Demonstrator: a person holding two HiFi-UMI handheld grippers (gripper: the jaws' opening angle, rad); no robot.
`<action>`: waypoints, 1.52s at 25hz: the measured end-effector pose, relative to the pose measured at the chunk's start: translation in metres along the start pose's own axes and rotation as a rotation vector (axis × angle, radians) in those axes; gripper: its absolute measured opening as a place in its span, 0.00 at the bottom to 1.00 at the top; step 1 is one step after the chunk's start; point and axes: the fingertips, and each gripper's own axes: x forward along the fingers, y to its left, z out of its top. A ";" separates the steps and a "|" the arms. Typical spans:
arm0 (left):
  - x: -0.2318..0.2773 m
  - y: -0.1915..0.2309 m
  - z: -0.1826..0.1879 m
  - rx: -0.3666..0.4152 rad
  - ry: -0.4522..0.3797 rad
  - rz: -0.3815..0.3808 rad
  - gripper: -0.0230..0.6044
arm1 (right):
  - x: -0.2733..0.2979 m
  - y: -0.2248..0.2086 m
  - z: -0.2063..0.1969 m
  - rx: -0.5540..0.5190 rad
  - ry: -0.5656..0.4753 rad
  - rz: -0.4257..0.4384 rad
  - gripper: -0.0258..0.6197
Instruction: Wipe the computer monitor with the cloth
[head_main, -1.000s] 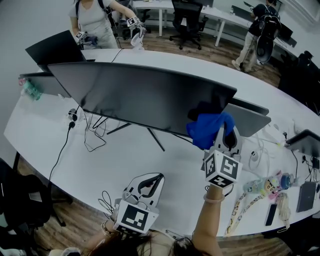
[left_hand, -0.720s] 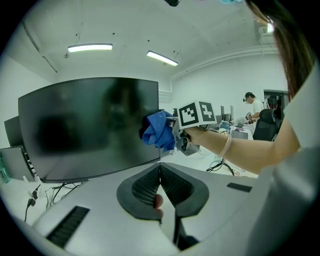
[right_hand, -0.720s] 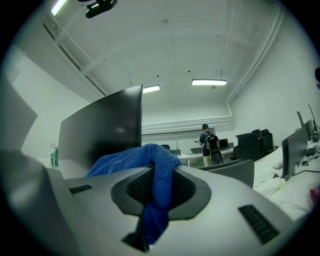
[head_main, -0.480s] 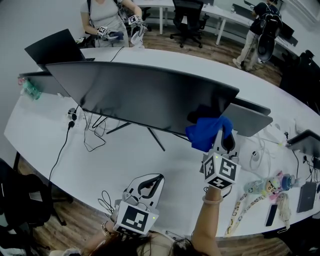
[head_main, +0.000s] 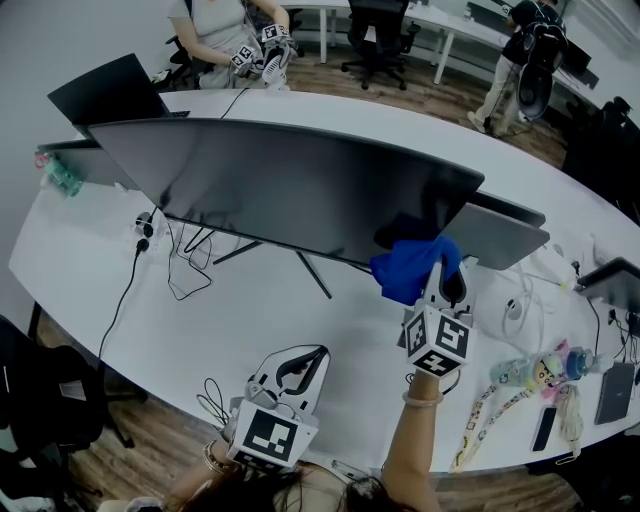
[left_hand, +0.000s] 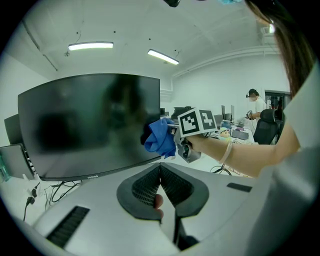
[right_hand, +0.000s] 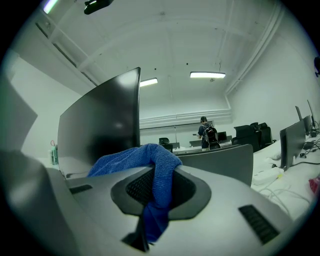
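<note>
A wide curved black monitor (head_main: 290, 185) stands on the white table (head_main: 250, 320), its screen dark. My right gripper (head_main: 440, 272) is shut on a blue cloth (head_main: 408, 270), which lies against the screen's lower right corner. The right gripper view shows the blue cloth (right_hand: 150, 172) pinched between the jaws, with the monitor (right_hand: 100, 125) at the left. My left gripper (head_main: 300, 368) is shut with nothing in it, low near the table's front edge, apart from the screen. From the left gripper view, the monitor (left_hand: 90, 125) fills the left and the cloth (left_hand: 161, 137) touches its right edge.
Cables (head_main: 185, 265) and the monitor's stand legs (head_main: 310, 275) lie under the screen. A second grey monitor back (head_main: 505, 235) stands right of it. Bottles, a lanyard and a phone (head_main: 540, 385) clutter the right. A person with grippers (head_main: 240, 40) works at the table's far side.
My right gripper with the cloth has shifted slightly down and left along the screen's lower right corner. The person at the far side has moved right. My left gripper has stayed put.
</note>
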 end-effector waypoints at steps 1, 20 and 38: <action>0.000 0.000 0.000 -0.002 0.001 0.000 0.05 | 0.000 0.000 -0.002 0.001 0.006 -0.001 0.14; 0.004 -0.002 -0.005 0.002 0.023 -0.004 0.05 | 0.003 -0.002 -0.041 0.019 0.086 -0.008 0.14; 0.006 -0.004 -0.007 0.007 0.035 -0.011 0.05 | 0.003 -0.004 -0.070 0.048 0.151 -0.013 0.14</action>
